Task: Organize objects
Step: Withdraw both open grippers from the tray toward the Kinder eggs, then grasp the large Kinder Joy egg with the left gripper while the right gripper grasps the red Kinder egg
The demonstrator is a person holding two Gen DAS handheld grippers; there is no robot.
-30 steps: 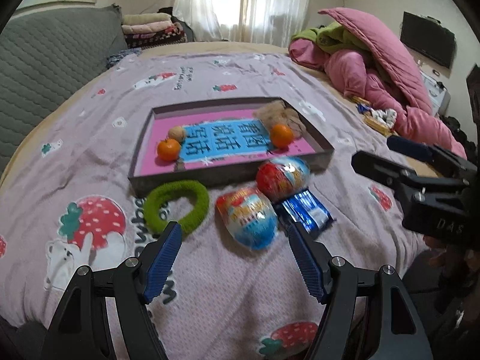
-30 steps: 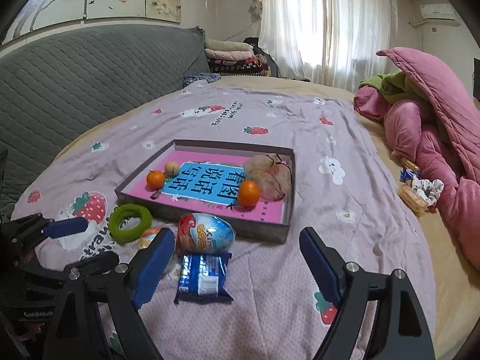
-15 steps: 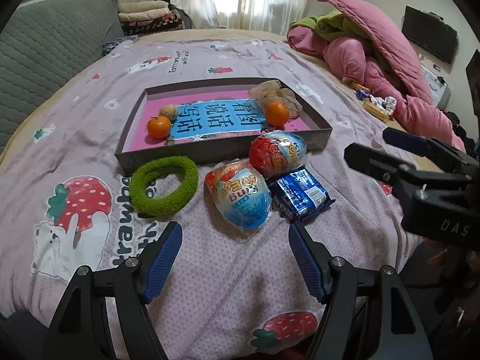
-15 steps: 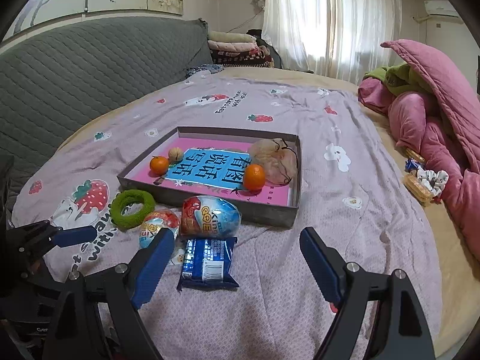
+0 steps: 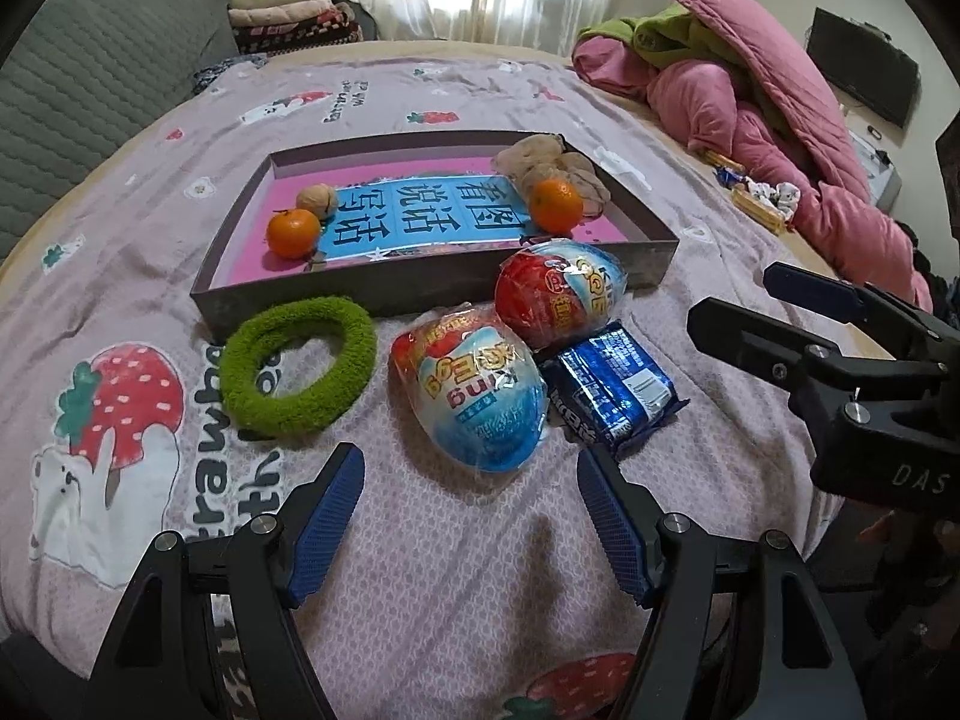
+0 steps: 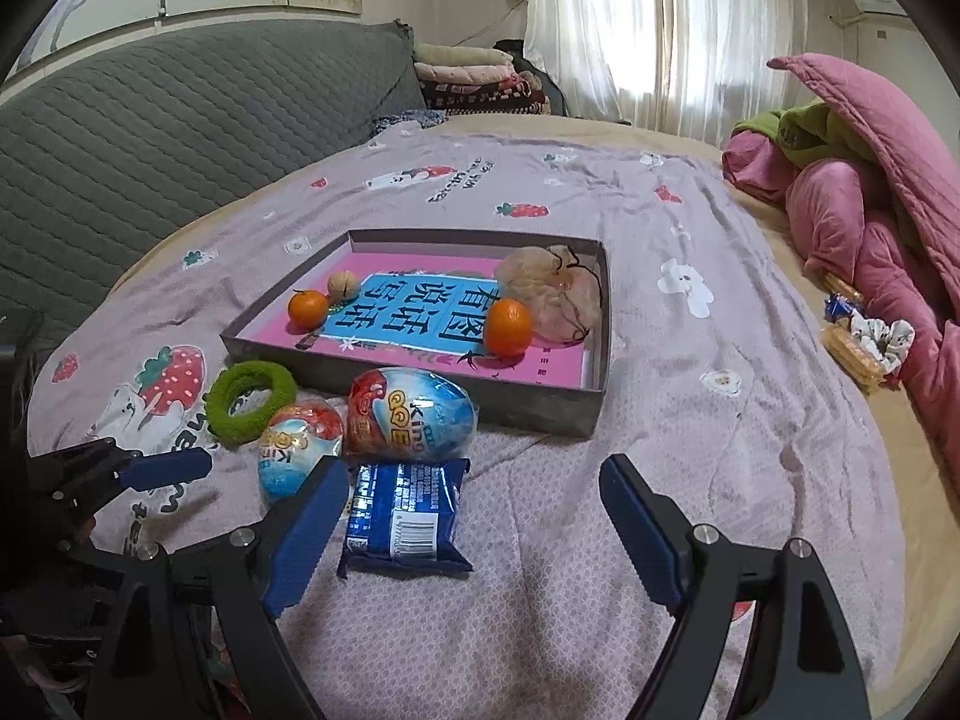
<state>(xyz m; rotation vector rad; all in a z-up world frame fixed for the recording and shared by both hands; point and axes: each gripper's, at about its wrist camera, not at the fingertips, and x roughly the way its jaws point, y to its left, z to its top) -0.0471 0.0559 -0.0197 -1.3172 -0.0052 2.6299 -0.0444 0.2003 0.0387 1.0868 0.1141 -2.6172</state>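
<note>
A shallow grey box [image 5: 420,291] [image 6: 420,381] with a pink and blue book on its floor lies on the bed. It holds two oranges [image 5: 292,232] [image 5: 555,203], a walnut [image 5: 316,200] and a crumpled mesh bag [image 6: 552,294]. In front of it lie a green fuzzy ring [image 5: 297,373] [image 6: 249,399], two wrapped toy eggs [image 5: 474,387] [image 5: 558,291] and a blue snack packet [image 5: 612,393] [image 6: 405,507]. My left gripper [image 5: 468,516] is open and empty just short of the nearer egg. My right gripper [image 6: 474,525] is open and empty, over the blue packet.
The bed has a lilac strawberry-print sheet [image 5: 420,570]. A pile of pink and green quilts [image 5: 750,90] lies at the right, with small snacks [image 6: 864,342] beside it. A grey padded headboard [image 6: 150,120] and folded blankets [image 6: 474,75] stand at the back.
Both grippers have moved forward and lower toward the objects in front of the box. Both have stayed open; nothing was picked up.
</note>
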